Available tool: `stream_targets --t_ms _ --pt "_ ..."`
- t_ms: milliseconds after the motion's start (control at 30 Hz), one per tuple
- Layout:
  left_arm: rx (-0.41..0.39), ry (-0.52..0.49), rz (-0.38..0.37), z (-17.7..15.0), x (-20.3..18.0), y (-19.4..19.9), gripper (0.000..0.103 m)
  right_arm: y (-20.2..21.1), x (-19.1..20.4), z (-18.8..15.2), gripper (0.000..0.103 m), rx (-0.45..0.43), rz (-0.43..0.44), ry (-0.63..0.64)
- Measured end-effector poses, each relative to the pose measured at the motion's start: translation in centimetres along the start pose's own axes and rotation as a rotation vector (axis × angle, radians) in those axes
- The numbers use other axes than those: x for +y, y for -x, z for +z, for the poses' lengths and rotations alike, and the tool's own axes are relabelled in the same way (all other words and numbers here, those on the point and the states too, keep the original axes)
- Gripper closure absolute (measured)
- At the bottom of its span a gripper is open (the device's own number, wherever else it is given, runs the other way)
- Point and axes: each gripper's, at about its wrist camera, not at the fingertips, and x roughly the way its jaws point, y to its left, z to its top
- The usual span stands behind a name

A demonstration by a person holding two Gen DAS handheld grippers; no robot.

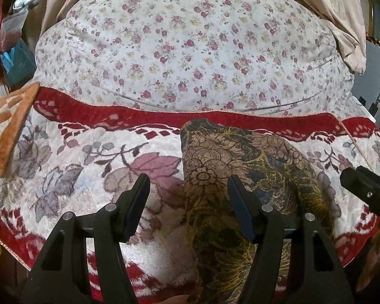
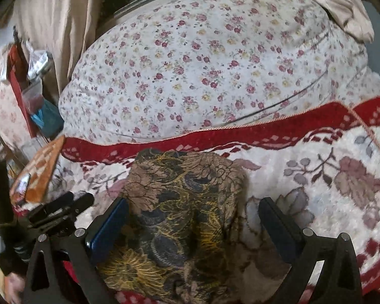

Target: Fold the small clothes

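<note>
Patterned garment [image 1: 240,177], brown with dark and yellow floral print, lying as a narrow folded strip on the red-and-white floral blanket [image 1: 76,157] of a bed; beyond it, a pillow in a rose-sprigged cover [image 1: 185,50]; at the left edge, an orange checked cloth [image 1: 5,131]. Left hand-held gripper [image 1: 188,190] above the cloth with jaws apart and nothing between the pads, its right finger over the strip's left portion; right hand-held gripper [image 2: 192,212] likewise spread wide and empty, straddling the near part of the garment [image 2: 185,215] without pressing it. Step in hand, as judged: a release after a lengthwise fold, both tools clear of the fabric. Next move, as judged: bring each gripper down onto one end of the strip, pinch both layers together, and carry that end over toward the other; thin fabric may slip or unfold if only the top layer is caught.
</note>
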Motion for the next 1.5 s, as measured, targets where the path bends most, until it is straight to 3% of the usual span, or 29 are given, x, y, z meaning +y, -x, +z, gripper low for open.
stream_targets --t_ms 400,1500 --pt "0.01 -0.015 0.013 -0.1 -0.5 -0.5 0.039 -1.7 1.0 -0.5 0.001 0.055 -0.117 0.129" --pt "0.067 -0.016 0.012 -0.6 -0.5 -2.8 0.039 -3.9 0.9 -1.1 0.001 0.112 -0.102 0.138"
